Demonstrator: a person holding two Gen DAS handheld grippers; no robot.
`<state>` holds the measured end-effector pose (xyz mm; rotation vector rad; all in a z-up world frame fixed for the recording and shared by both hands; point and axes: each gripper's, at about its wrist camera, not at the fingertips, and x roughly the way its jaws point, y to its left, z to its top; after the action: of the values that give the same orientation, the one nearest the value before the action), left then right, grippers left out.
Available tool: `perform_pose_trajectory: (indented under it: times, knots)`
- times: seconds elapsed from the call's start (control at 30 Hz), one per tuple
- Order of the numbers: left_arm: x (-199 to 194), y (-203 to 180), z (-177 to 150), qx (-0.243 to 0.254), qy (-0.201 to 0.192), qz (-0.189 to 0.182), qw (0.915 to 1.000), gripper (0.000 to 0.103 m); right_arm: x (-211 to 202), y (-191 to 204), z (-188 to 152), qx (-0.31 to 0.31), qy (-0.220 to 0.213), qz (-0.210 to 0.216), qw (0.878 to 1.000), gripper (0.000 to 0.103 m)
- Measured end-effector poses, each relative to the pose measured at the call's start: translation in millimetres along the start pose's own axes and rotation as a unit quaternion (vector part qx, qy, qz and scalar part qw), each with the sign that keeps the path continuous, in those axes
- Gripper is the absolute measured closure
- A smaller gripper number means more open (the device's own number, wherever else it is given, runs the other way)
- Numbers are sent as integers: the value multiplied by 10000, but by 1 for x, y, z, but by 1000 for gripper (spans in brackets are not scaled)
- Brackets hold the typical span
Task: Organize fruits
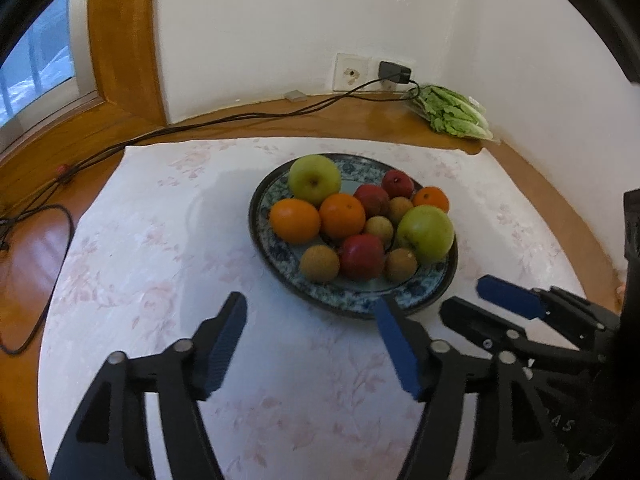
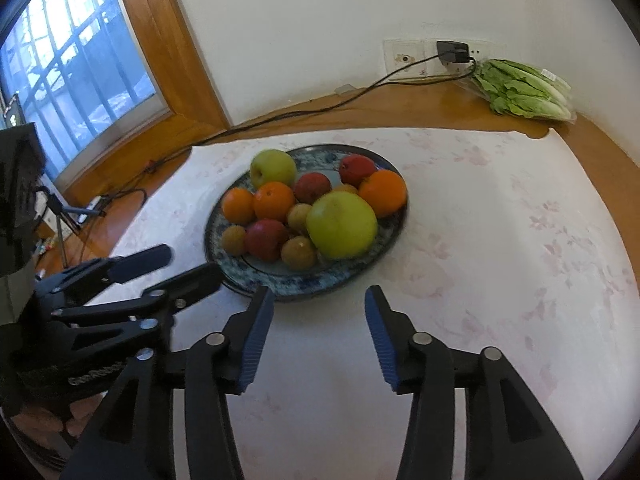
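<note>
The plate (image 1: 352, 300) sits mid-frame on a floral cloth (image 1: 160, 280), heaped with fruit: two green apples (image 1: 315, 179), three oranges (image 1: 295, 221), red fruits (image 1: 362, 256) and small brown ones (image 1: 320, 264). The left gripper (image 1: 310, 344), lower centre, stands open and empty; the right gripper (image 2: 320, 336) likewise gapes with nothing between its pads. Lettuce (image 1: 456, 112) lies upper right by the wall. Embossed characters on the gripper body, lower right, perhaps "A5", are too blurred to read surely.

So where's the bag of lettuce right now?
The bag of lettuce lies on the wooden ledge in the far right corner in both wrist views, against the wall just below the plugged-in charger, beyond the fruit plate.
</note>
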<state>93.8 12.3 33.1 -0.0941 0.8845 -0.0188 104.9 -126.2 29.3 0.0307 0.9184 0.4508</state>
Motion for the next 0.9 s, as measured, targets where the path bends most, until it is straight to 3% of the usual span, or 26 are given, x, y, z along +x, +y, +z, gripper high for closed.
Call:
perform_pose_trajectory:
  times: [0.23, 0.33, 0.47, 0.57, 0.9]
  knots:
    - [16, -5, -6, 90, 219, 338, 9991, 18, 9, -10, -7, -74, 99, -489, 9987, 43]
    - [17, -3, -6, 69, 211, 489, 9986, 6, 11, -15, -7, -78, 84, -640, 9979, 38]
    - [29, 2, -12, -90, 592, 351, 9976, 4, 15, -22, -9, -51, 118, -788, 9968, 32]
    - [29, -3, -16, 70, 496, 576, 9971, 4, 17, -23, -9, -80, 115, -818, 9966, 32]
    - [31, 4, -16, -96, 278, 697, 9971, 0, 20, -20, -10, -203, 147, -905, 9956, 27]
